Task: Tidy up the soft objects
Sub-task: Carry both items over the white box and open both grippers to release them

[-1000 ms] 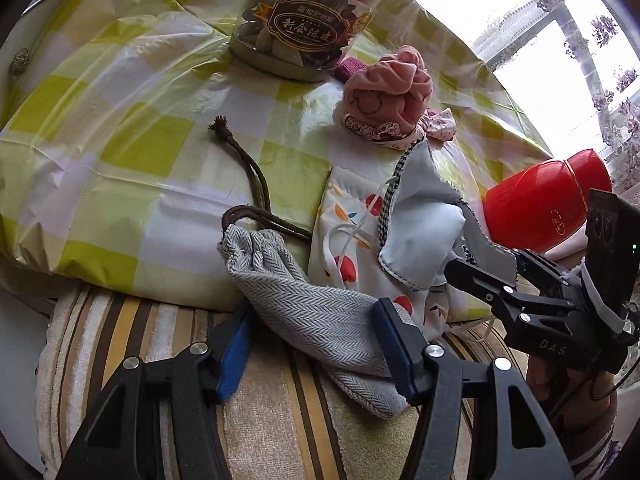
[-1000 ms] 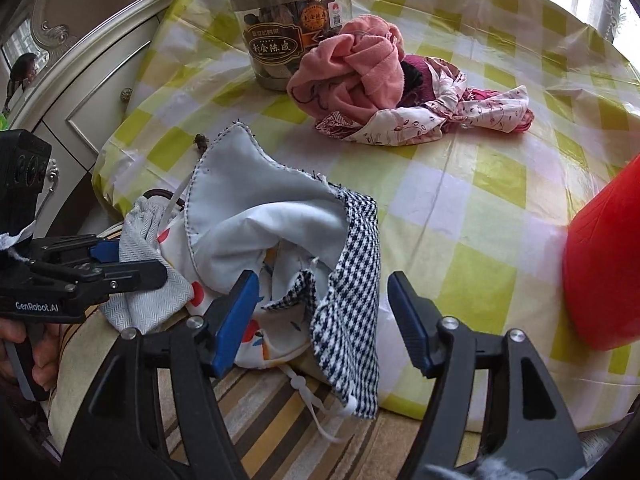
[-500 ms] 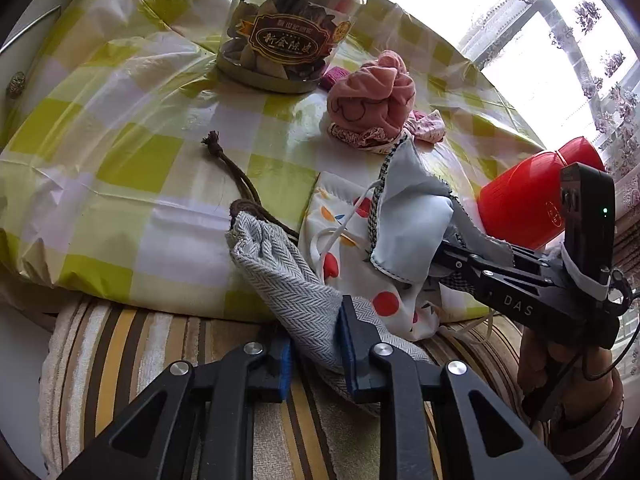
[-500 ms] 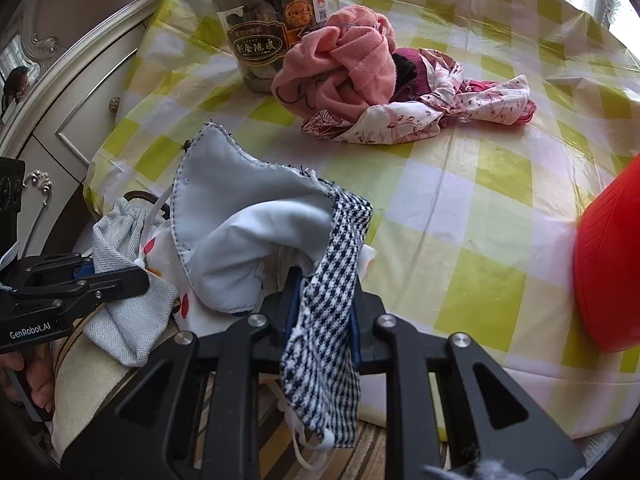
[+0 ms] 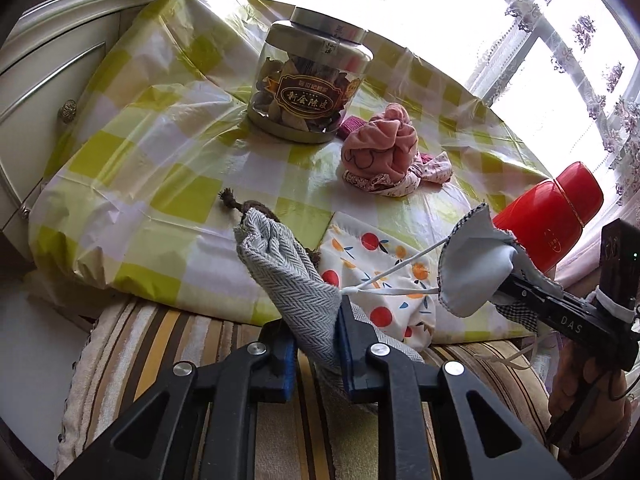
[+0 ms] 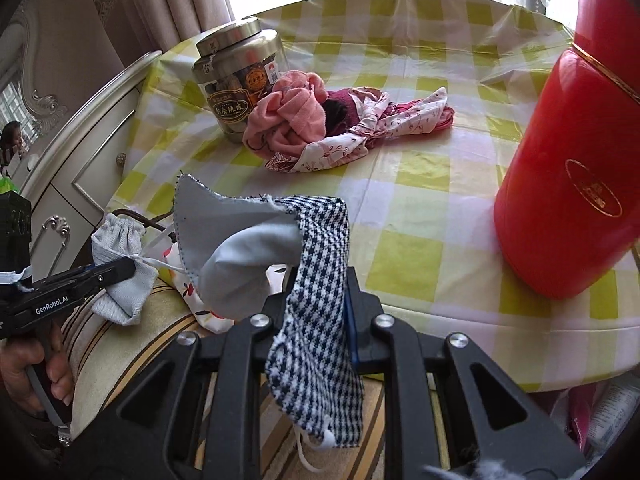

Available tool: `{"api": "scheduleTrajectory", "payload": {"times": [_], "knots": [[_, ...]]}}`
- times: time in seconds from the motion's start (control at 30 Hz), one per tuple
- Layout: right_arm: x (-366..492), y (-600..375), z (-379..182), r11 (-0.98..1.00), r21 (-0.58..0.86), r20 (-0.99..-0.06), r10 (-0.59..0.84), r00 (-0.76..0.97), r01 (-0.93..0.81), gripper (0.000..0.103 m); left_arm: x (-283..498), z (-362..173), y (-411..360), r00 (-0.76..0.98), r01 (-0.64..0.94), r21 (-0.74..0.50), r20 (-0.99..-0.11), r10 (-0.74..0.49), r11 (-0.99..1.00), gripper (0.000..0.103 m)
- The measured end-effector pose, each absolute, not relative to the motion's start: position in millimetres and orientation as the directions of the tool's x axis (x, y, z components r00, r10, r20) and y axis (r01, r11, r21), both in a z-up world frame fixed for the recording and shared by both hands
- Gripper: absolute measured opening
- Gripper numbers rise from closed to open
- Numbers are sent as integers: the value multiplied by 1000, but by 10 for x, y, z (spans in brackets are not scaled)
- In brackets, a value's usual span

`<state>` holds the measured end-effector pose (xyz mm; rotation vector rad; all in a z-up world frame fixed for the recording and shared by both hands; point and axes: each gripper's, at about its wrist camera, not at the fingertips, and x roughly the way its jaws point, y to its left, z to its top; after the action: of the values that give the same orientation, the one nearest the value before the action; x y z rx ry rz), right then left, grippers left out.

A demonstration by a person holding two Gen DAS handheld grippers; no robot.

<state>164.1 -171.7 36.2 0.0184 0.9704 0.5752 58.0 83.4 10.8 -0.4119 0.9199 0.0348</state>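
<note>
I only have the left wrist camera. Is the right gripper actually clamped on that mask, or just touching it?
Observer: Clamped. The right wrist view shows the right gripper shut on the mask, pinching its houndstooth side.
Operator: Anything loose underneath?
Observer: Yes. The houndstooth flap droops below the jaws, with a white ear loop dangling from its end.
Operator: And my left gripper?
Observer: Seen side-on, the left gripper pinches the grey pouch mid-length, and the pouch's bottom hangs below the fingers.

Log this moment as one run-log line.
left gripper: shut on grey herringbone pouch | right gripper: shut on houndstooth mask | both lifted | fruit-print mask on table edge
</note>
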Motion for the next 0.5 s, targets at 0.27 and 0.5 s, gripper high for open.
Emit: {"api": "scheduleTrajectory", "payload": {"times": [0.27, 0.5], "knots": [[1441, -2211, 559, 879, 274, -746, 451, 489, -391, 22, 343, 234, 734, 627, -193, -317, -768, -132, 929, 18], [1143, -2727, 661, 909, 270, -740, 407, 536, -318, 22, 273, 487, 551, 674, -129, -309, -724, -145, 942, 17]]}}
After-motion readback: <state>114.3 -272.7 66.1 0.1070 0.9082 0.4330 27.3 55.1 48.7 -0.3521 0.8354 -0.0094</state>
